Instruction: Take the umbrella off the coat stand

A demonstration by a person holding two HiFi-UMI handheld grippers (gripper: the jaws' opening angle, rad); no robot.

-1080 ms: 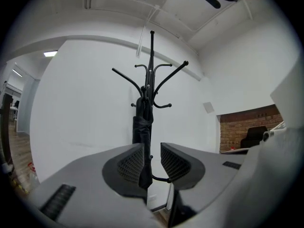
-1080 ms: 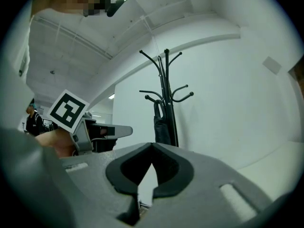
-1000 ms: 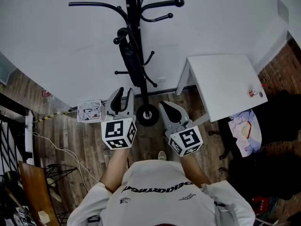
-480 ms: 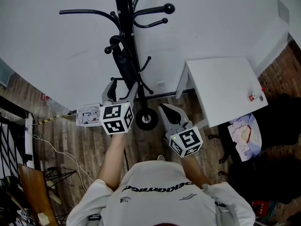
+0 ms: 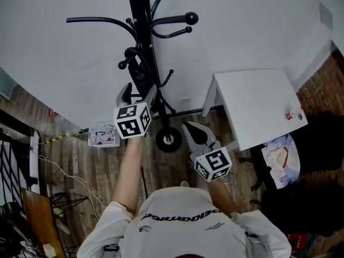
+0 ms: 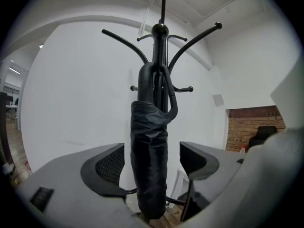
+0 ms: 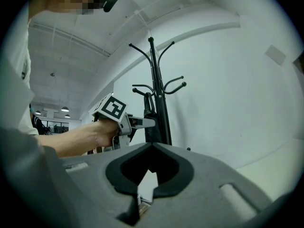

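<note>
A black folded umbrella hangs by its curved handle on the black coat stand, close against the pole. In the left gripper view the umbrella hangs upright between the two jaws, with a gap on each side. My left gripper is level at the umbrella's lower half; its jaws are opening and the pads do not press on the fabric. My right gripper hangs back to the right of the stand's base, jaws together and empty. In the right gripper view the stand and the left gripper are ahead.
A white table stands to the right against the white wall, with a small bottle near its edge. A white box of clutter sits on the wooden floor to the left. The stand's round base is between my arms.
My left gripper has moved forward to the stand and its jaws have spread around the umbrella. The right gripper has shifted only a little.
</note>
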